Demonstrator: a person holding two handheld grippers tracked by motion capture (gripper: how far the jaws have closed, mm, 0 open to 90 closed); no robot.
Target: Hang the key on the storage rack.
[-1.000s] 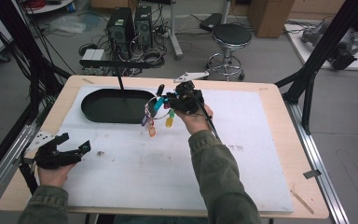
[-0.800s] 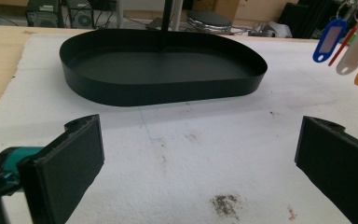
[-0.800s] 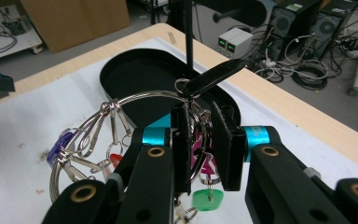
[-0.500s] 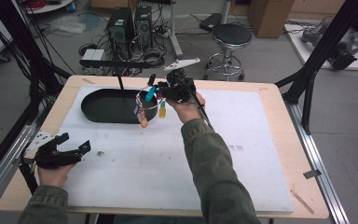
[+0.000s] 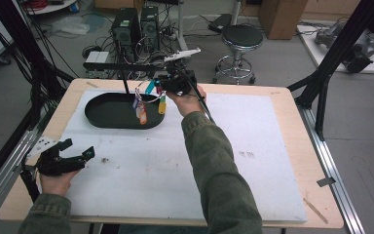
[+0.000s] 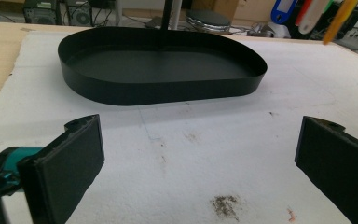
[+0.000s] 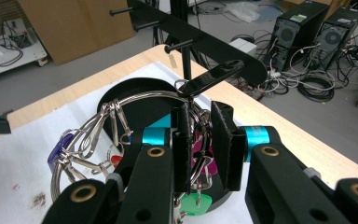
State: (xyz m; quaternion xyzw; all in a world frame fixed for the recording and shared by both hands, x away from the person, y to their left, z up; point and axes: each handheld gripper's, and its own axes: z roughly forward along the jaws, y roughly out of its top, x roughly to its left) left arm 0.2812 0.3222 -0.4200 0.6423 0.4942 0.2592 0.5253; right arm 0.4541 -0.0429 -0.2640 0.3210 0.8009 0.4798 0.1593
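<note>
Above the far right end of the black oval tray [image 5: 104,118], the right tongs [image 5: 168,84] hold a key ring [image 7: 121,109] loaded with coloured key tags [image 5: 146,105]. In the right gripper view the jaws stand narrow, closed on the wire of the ring, and the tags and snap hooks hang below and to the left of them. In the high view the tags hang over the tray's far right rim, clear of the white mat [image 5: 253,146] that covers the desk [image 5: 292,105].

A black rack with pegs [image 7: 200,39] stands on a post rising from the tray. In the right gripper view a flat black hook arm [image 7: 214,74] lies just beyond the jaws, and the ring appears to meet it; whether the ring is already seated on it cannot be told from these views.

The left tongs [image 5: 61,158] rest at the near left corner of the desk, jaws wide apart and empty, pointed toward the tray, well apart from the work.

Judged progress: the ring is lifted, carried and brought up to the rack, so pickup and transport are done. Remaining steps appear to be seating the ring on the hook arm, opening the right tongs and clearing the hand away. The tray itself holds no loose item.
</note>
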